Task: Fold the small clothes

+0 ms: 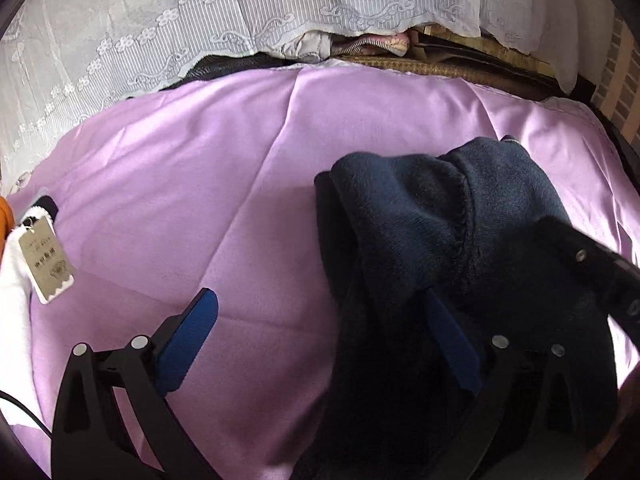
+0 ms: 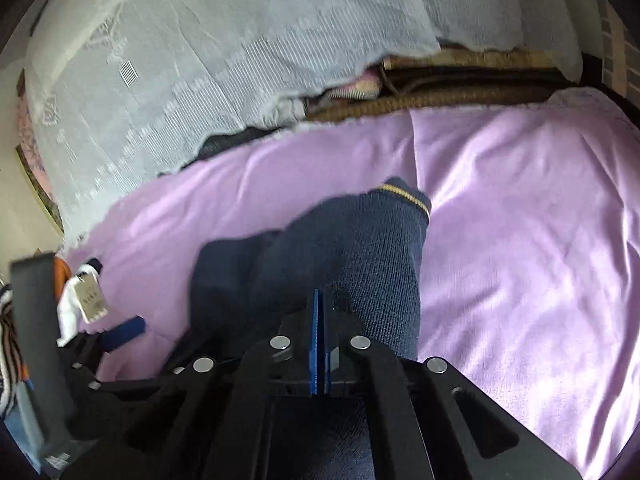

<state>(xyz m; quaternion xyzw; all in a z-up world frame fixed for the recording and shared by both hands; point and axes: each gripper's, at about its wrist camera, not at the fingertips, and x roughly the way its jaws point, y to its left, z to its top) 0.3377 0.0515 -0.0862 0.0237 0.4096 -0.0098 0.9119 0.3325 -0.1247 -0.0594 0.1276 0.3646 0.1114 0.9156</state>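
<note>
A purple sheet (image 1: 208,184) is spread flat over the surface, with long fold lines running across it. Behind its far edge hangs a white lace cloth (image 1: 132,36), and a brown woven mat (image 1: 440,66) lies under that cloth at the far right.

A dark blue sock (image 2: 360,248) lies on the sheet, closer to the near edge than the far one. It is bunched up, not flat. Its cuff has a thin yellow stripe (image 2: 404,194) and points toward the far edge.

The right gripper (image 2: 320,312) has its two blue pads pressed together. The blue sock is bunched around and under the tips. I cannot tell if any of it is pinched between the pads.

The left gripper (image 1: 320,308) has its fingers (image 1: 188,340) wide apart. One blue pad sits over the bare purple sheet. The other pad is half hidden by the dark blue sock, which is draped over that side. The pads are not squeezing the sock.

At the left edge of the sheet lies a white sock (image 1: 14,280) with a paper tag (image 1: 46,260) on it. Something orange (image 1: 6,216) pokes out beside it, but I cannot tell what it is. A little farther along that left edge, the right wrist view shows a striped cloth (image 2: 10,340).
</note>
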